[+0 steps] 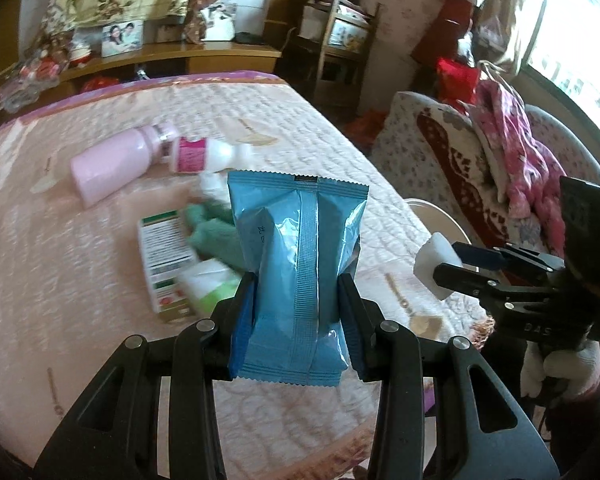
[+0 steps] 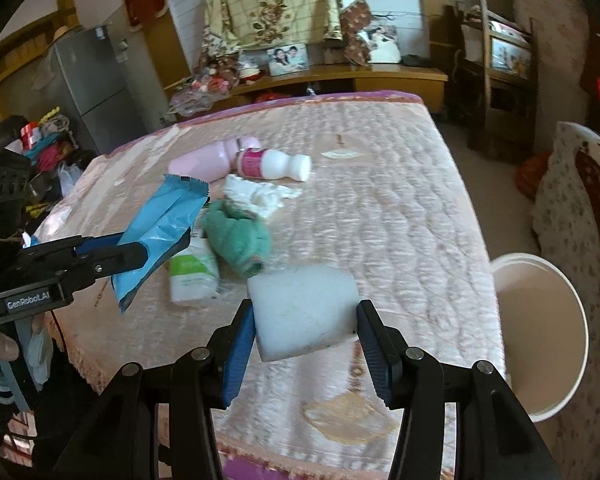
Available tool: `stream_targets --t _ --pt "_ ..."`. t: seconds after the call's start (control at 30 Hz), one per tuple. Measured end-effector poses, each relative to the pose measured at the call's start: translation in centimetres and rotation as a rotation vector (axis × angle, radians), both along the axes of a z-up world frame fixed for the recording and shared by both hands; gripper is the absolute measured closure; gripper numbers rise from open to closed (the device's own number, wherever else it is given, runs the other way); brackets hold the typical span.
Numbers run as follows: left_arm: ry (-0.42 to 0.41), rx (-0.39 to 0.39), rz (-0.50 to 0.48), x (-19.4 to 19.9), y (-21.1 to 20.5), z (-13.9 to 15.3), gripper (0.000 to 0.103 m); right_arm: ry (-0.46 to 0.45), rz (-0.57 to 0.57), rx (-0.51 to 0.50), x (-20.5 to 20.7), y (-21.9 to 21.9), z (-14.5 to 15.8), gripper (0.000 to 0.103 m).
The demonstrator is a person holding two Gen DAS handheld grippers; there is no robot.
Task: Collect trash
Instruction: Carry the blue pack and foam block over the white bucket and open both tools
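My left gripper [image 1: 298, 300] is shut on a blue foil packet [image 1: 296, 272] and holds it upright above the bed; the packet also shows in the right wrist view [image 2: 160, 232]. My right gripper [image 2: 306, 320] is shut on a white foam block [image 2: 304, 312], held above the bed's near edge; the block also shows in the left wrist view [image 1: 436, 262]. On the pink quilt [image 2: 380, 208] lie a pink bottle [image 2: 204, 162], a white bottle with a pink label [image 2: 276, 164], crumpled tissue [image 2: 256, 196], a green cloth [image 2: 240, 242] and a green-white pack [image 2: 192, 272]. A printed box [image 1: 166, 256] lies by the cloth.
A white bucket [image 2: 540, 336] stands on the floor right of the bed, open and empty inside. A patterned sofa [image 1: 460, 160] with pink clothes is beyond it. A wooden shelf [image 2: 340, 76] runs behind the bed; a grey fridge [image 2: 88, 80] stands at far left.
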State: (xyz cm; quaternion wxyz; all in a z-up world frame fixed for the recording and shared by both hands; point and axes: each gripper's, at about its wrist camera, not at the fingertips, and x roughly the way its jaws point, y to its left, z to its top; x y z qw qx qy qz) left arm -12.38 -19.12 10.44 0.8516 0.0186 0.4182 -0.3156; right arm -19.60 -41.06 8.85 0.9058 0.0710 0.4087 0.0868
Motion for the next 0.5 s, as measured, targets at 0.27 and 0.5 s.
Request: stream_targets --t 0.27,0.5 --pt "0.014 0.005 -0.062 0.1 -5.2 -0.5 0.065 -0.001 -0.075 -0.004 -1.5 -4.0 0.0 0.054" --pt "0.023 0.014 -0.125 -0.2 -9.6 -1.0 0.065 0.012 -0.149 -0.002 -2.4 -7.7 -0.6 0.054"
